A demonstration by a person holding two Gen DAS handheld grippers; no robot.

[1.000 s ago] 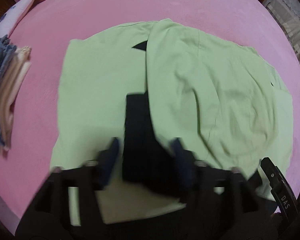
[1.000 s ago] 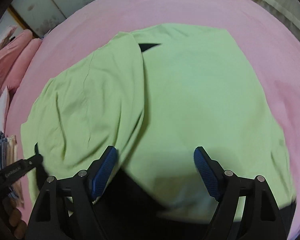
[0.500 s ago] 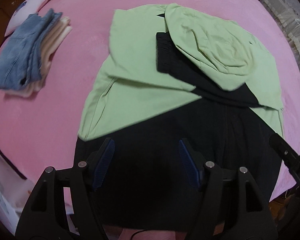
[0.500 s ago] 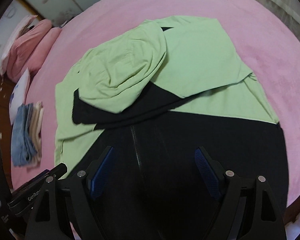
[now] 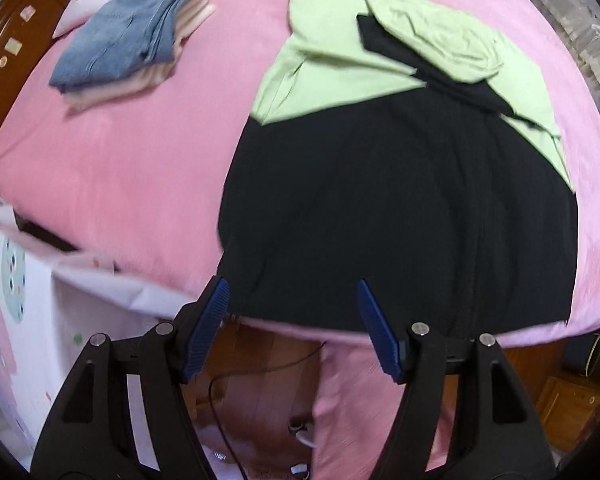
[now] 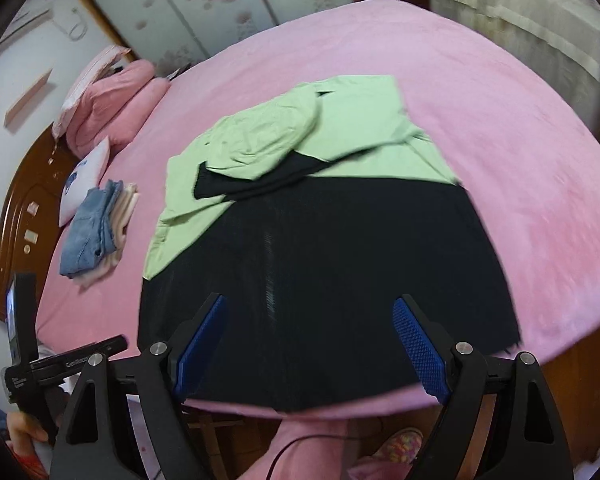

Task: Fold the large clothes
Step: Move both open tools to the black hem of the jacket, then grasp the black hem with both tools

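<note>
- Garment [image 5: 400,208]: one large piece in black and light green, spread flat on the pink bed cover [image 5: 120,152]. I see it filling the centre and right of the left wrist view, and the centre of the right wrist view.
- Black section [image 6: 324,264]: the lower, wider part, reaching down to the bed's near edge, with faint vertical creases.
- Green section [image 6: 364,120]: the upper part, folded inward in overlapping flaps; a rounded, wrinkled green flap [image 5: 440,36] lies on top, with a black strip [image 5: 432,68] showing beneath it.
- Left gripper [image 5: 292,328]: I hold it at the lower centre of its frame, blue pads apart, nothing between them, clear of the cloth.
- Right gripper [image 6: 312,348]: lower centre of its frame, blue pads wide apart and empty; its jaws have just been opening further.
- Folded stack [image 5: 136,40]: blue denim over cream pieces, upper left in the left view, well apart from the garment.
- White pillow [image 6: 86,176]: just beyond the stack, middle left in the right view.
</note>
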